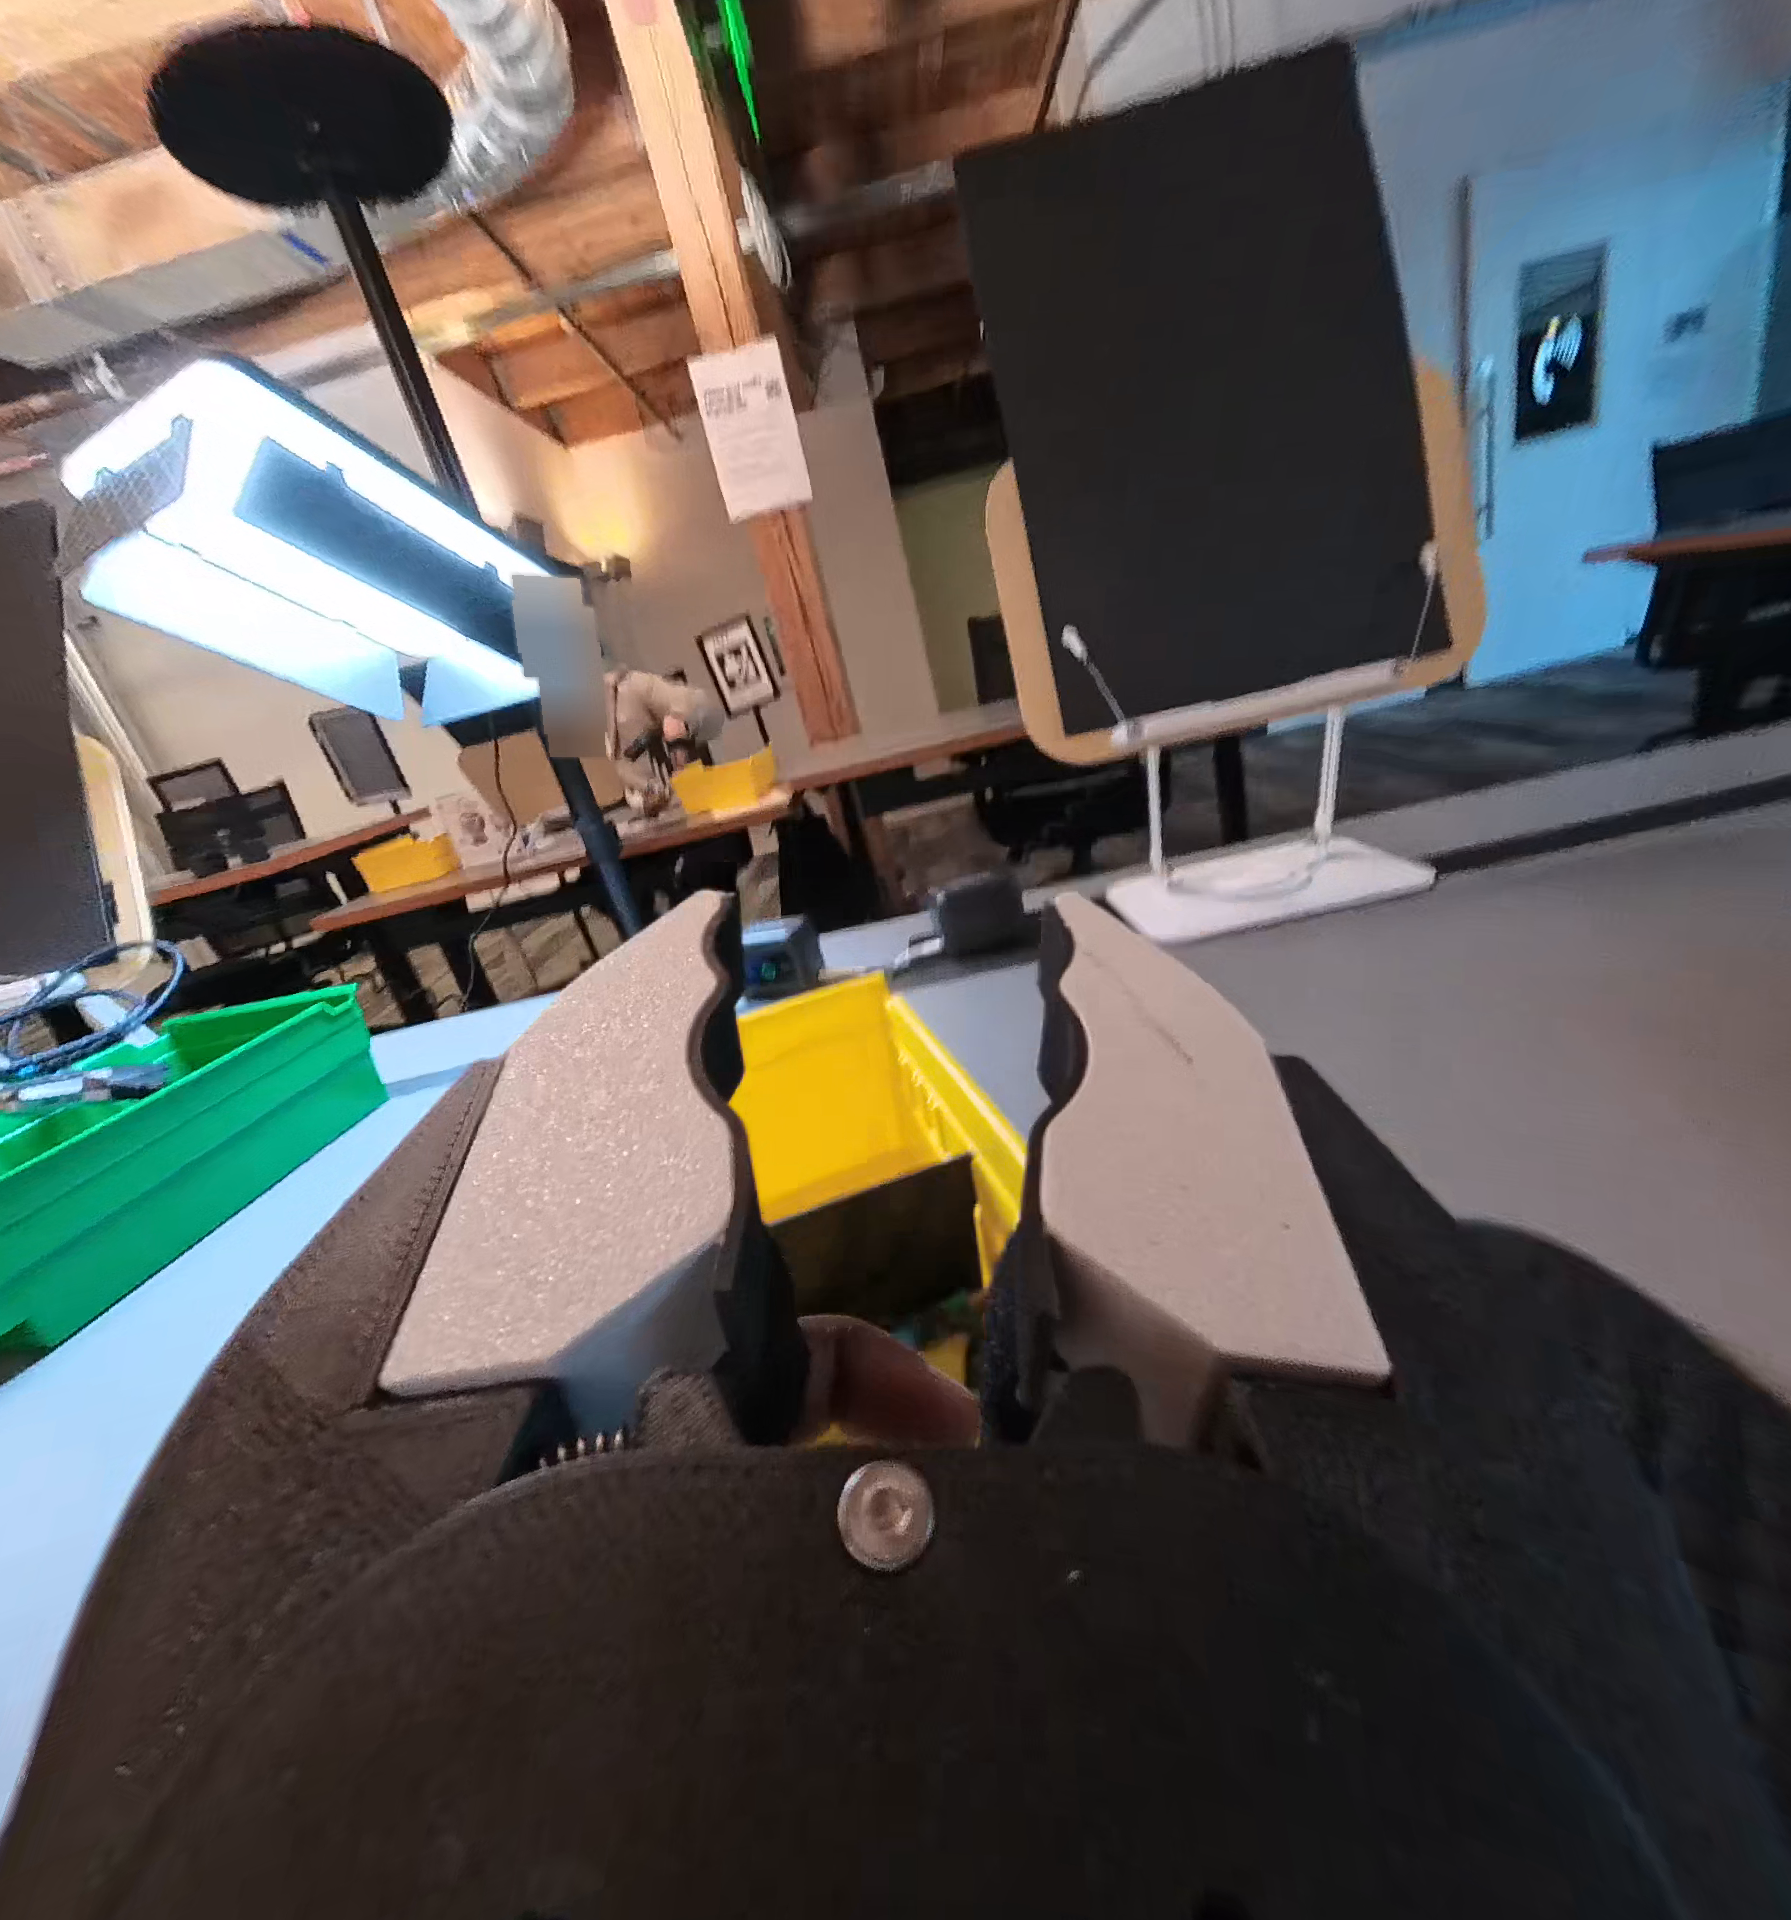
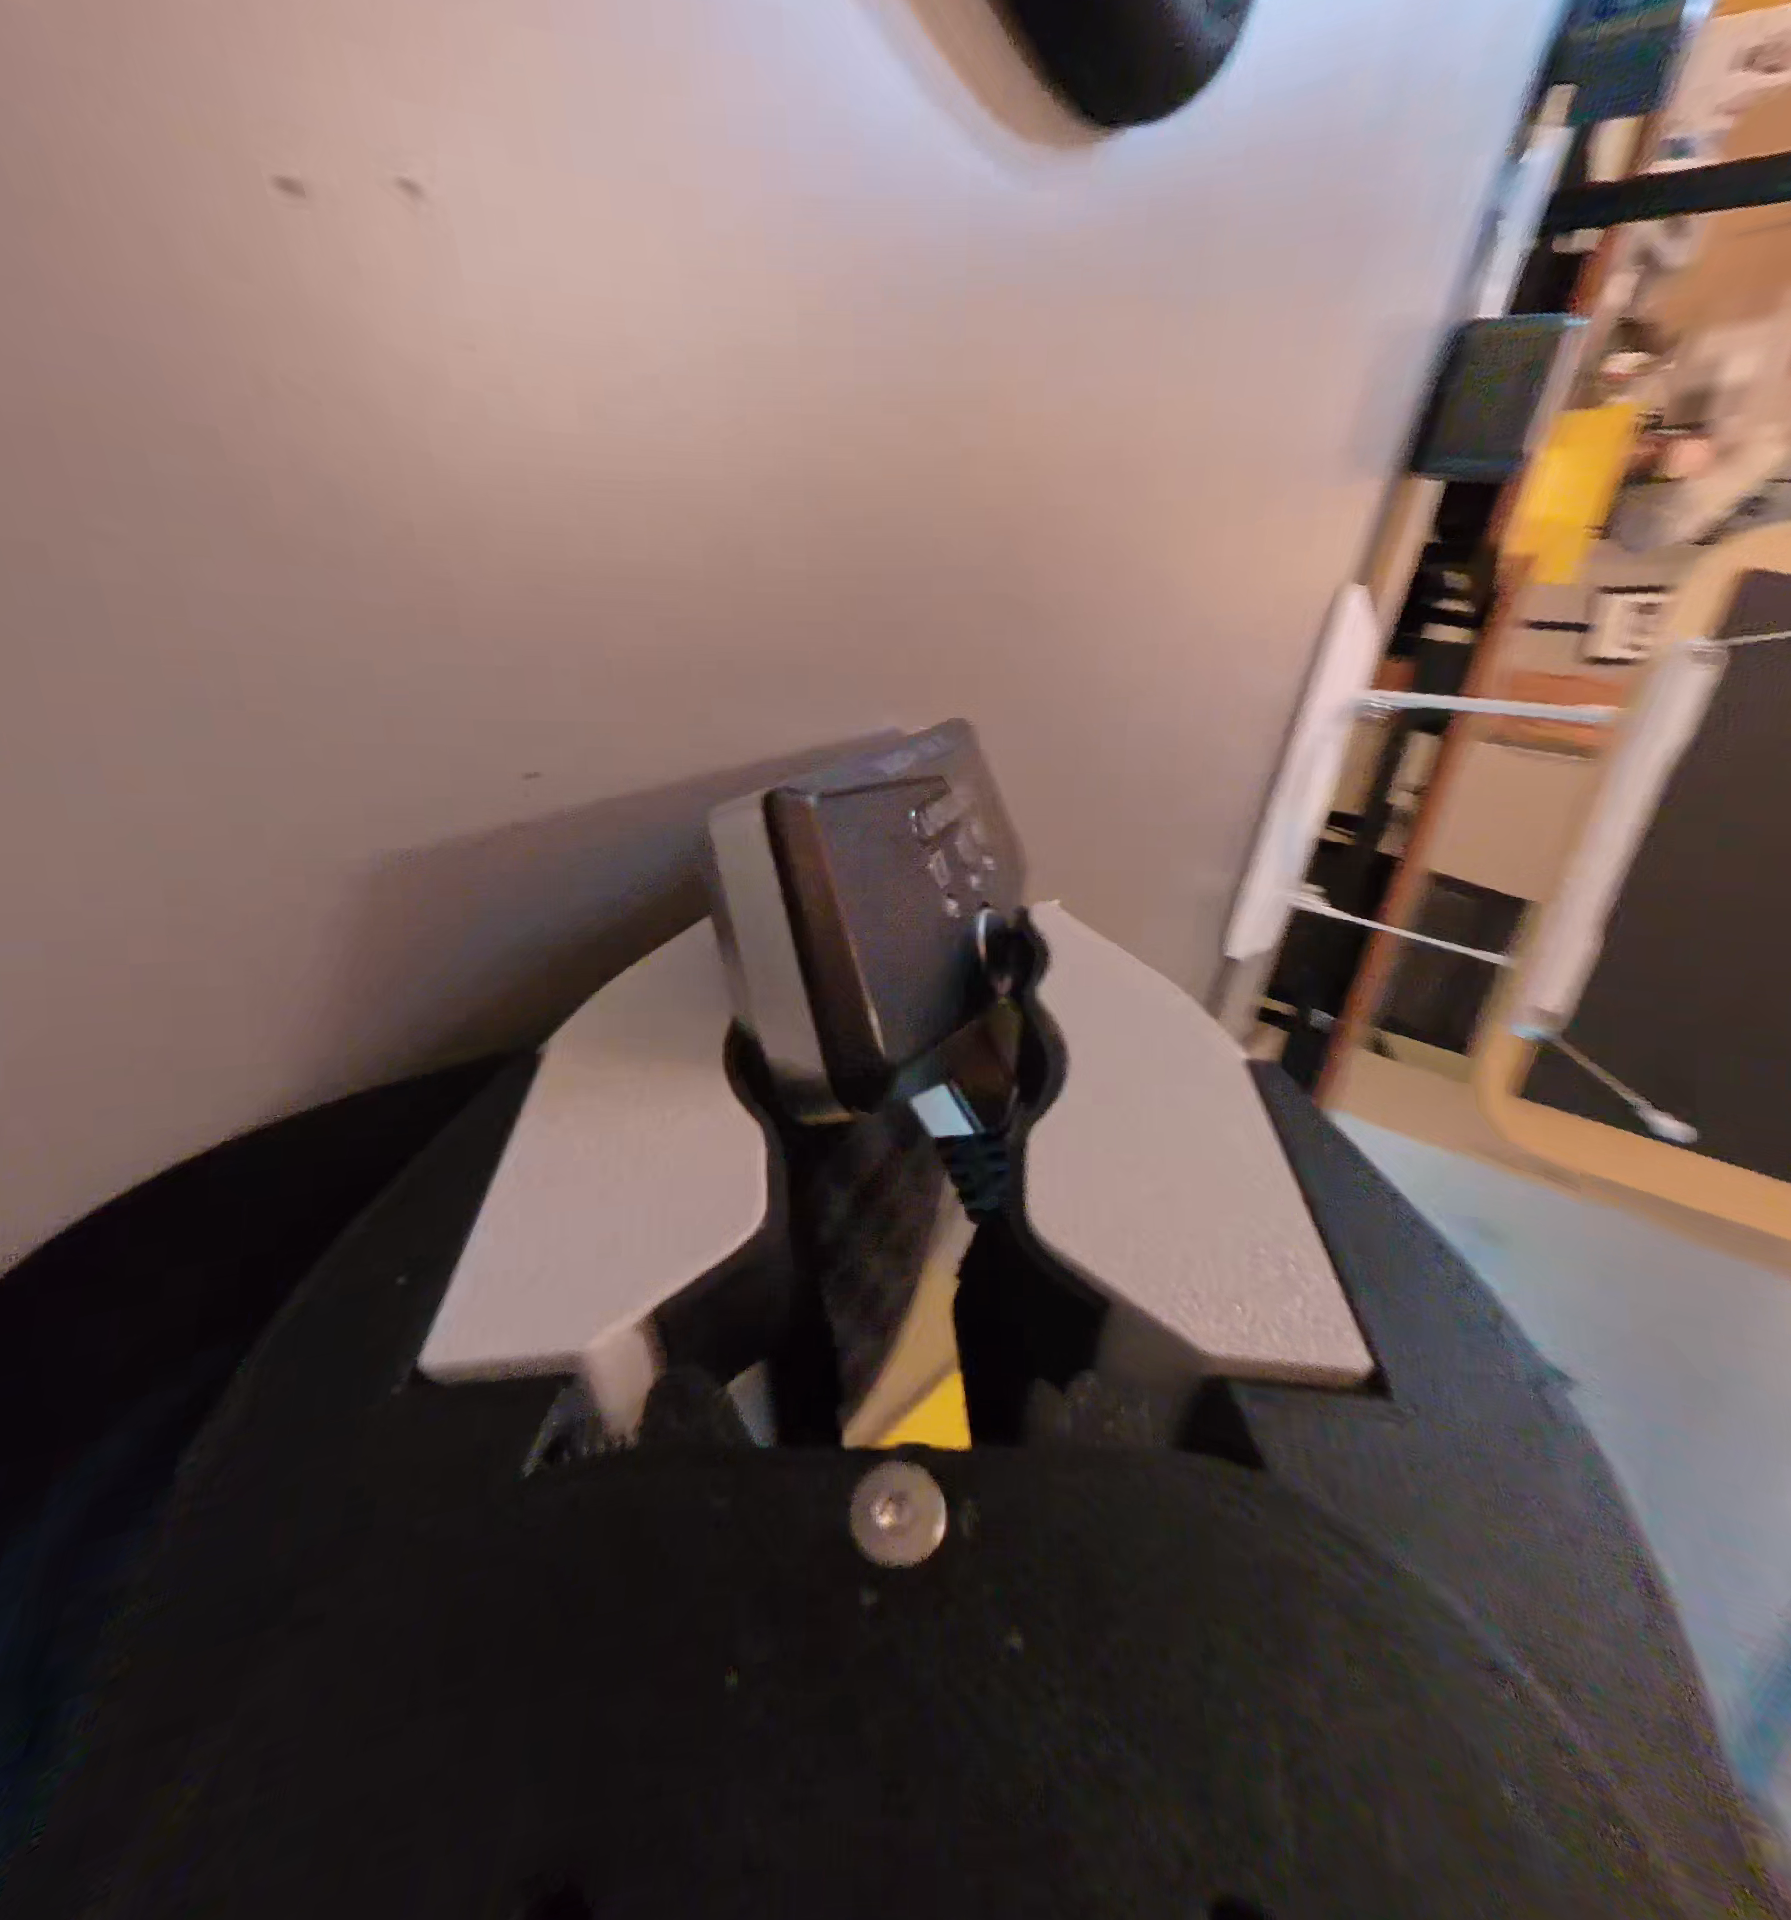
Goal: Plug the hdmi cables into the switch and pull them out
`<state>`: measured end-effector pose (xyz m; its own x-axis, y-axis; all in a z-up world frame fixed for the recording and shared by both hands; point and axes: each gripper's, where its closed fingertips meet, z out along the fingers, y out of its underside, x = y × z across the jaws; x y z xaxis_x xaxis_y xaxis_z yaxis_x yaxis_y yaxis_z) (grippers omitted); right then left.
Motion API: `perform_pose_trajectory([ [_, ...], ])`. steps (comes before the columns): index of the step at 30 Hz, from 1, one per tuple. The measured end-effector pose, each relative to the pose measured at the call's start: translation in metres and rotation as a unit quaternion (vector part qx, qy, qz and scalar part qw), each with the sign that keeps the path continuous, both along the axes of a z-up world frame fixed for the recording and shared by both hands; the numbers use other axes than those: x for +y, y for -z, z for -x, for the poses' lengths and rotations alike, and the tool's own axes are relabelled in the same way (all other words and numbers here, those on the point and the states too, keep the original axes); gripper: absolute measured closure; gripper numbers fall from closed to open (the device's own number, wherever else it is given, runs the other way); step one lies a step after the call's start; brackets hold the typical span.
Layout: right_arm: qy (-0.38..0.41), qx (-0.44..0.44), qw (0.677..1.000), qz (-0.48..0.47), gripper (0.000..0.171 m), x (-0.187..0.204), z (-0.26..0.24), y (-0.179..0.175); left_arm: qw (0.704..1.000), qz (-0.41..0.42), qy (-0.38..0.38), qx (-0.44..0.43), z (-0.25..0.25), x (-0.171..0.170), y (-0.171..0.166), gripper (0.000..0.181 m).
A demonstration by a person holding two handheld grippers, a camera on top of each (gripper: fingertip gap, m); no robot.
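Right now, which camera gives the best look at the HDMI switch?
The right wrist view: the switch sits clamped between the right gripper fingers, a black cable at its lower end. The left wrist view shows none of it.

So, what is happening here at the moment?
A person works with two handheld grippers. The right gripper is shut on a small dark switch box, lifted against a pale wall, with a black cable plug beside it between the fingers. The left gripper is open and holds nothing, above a yellow bin. A green bin with cables lies to its left.
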<state>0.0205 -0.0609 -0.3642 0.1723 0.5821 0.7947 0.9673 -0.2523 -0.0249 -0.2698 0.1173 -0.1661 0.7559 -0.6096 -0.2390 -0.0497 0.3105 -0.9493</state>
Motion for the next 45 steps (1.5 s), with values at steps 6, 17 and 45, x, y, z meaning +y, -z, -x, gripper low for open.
perform_pose_trajectory([
  [6,-0.027,0.129,0.991,0.022,0.102,-0.021,0.008,-0.012,0.979,0.102,-0.064,0.166,0.021,0.028,0.044,0.129],
  [17,-0.052,0.195,0.979,0.029,0.094,-0.036,0.006,-0.016,0.874,0.304,-0.038,0.378,0.053,0.038,0.129,0.139],
  [45,-0.046,0.261,0.943,-0.202,0.093,-0.046,-0.013,-0.117,0.954,0.144,-0.195,0.178,0.072,0.07,0.074,0.175],
])
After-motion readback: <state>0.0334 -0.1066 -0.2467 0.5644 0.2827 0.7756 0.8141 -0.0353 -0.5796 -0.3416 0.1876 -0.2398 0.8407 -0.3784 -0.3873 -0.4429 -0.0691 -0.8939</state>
